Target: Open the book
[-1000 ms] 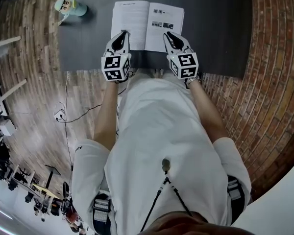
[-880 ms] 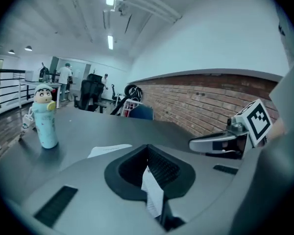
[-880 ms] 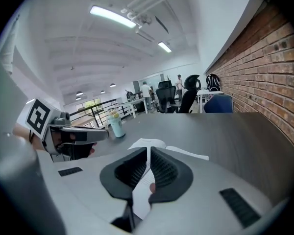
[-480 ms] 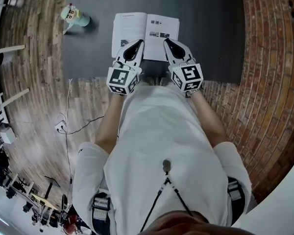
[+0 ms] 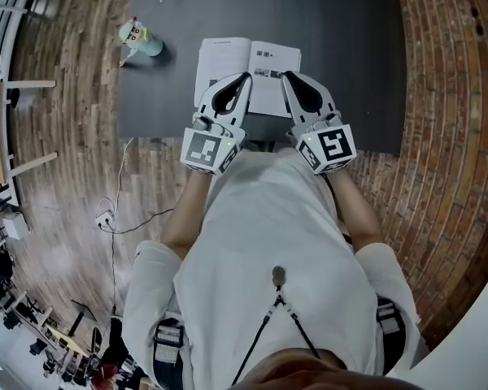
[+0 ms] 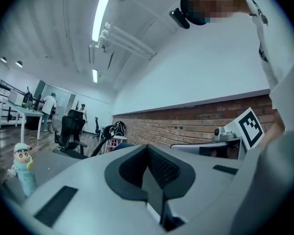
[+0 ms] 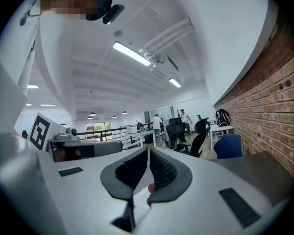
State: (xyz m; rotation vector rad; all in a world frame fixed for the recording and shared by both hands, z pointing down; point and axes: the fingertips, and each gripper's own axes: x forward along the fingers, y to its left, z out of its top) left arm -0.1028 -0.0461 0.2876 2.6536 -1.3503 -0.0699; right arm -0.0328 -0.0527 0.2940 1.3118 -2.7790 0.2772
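- The open book [image 5: 228, 59] is lying flat on a dark mat [image 5: 350, 55], pages up, straight ahead of the person.
- The left gripper [image 5: 246, 78] is hovering over the book's left page near the spine, its jaws pressed together on nothing.
- The right gripper [image 5: 286, 76] is hovering over the right page, just beside the left one, its jaws also pressed together and pinching nothing.
- In the right gripper view, a sliver of white page [image 7: 143, 206] is showing below the closed jaws.
- A small toy figure [image 5: 138, 39] is standing on the mat's left edge, well apart from the book.
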